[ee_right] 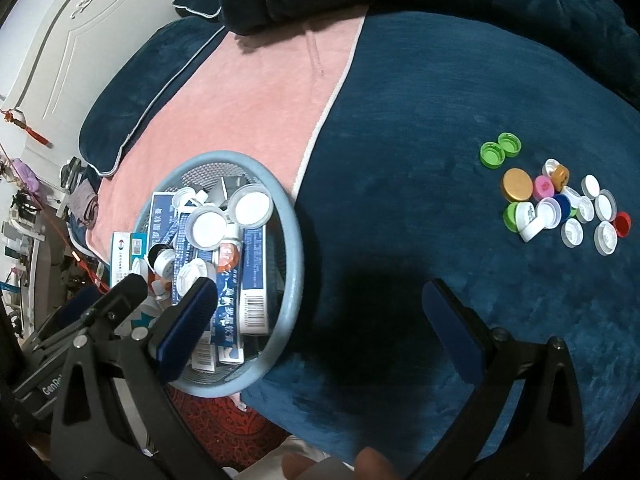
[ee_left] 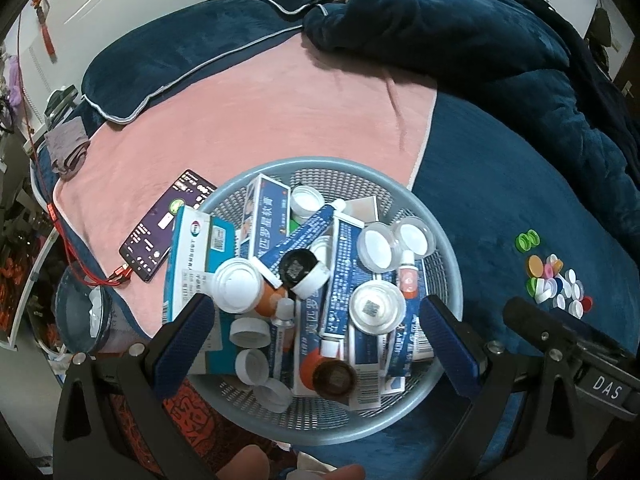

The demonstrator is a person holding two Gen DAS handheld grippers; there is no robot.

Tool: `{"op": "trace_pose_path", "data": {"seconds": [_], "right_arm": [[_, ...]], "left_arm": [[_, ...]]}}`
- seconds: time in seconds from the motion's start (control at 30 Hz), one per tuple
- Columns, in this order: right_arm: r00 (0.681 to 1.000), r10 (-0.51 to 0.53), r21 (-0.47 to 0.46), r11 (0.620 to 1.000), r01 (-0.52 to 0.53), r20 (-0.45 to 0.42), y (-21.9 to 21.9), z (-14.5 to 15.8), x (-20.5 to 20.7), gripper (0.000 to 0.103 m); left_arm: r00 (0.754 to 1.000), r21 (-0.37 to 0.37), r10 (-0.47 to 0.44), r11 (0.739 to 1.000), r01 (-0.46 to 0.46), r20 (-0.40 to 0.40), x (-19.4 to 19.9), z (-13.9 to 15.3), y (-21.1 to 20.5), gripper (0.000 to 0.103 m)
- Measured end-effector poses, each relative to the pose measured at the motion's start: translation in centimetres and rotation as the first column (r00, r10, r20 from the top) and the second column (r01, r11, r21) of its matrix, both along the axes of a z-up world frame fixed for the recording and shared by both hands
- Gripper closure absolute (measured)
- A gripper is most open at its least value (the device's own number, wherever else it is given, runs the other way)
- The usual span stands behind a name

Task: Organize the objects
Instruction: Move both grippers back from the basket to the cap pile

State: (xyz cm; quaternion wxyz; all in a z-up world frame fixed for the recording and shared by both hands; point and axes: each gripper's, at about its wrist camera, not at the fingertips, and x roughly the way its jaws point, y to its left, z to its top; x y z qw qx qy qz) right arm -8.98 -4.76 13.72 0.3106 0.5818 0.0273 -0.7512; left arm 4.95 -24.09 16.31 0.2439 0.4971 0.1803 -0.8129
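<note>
A round grey-blue mesh basket (ee_left: 448,248) sits on the bed, full of blue medicine boxes, ointment tubes, white jars and lids. It also shows in the right wrist view (ee_right: 294,240) at the left. My left gripper (ee_left: 316,320) is open and hovers right above the basket's contents, holding nothing. My right gripper (ee_right: 320,320) is open and empty above the dark blue blanket, just right of the basket. A pile of loose bottle caps (ee_right: 560,204) in white, green, gold, pink, blue and red lies to the right; it also shows in the left wrist view (ee_left: 556,280).
A phone (ee_left: 168,224) with a red cable lies on the pink towel (ee_left: 260,120) left of the basket. Dark blue pillows and a bunched duvet (ee_left: 500,40) lie at the back. The bed edge and red patterned floor (ee_right: 224,420) are near me.
</note>
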Motion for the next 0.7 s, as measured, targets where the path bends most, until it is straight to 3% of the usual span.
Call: {"op": "trace_pose_path", "data": {"seconds": [0.7], "right_arm": [[0.996,-0.091,0.008,0.996,0.091,0.012,6.3,-0.5,-2.5,0.0]], "left_arm": [[0.992,-0.011,-0.123,0.992,0.123,0.027,-4.3,-0.6,6.3,0.001]]}}
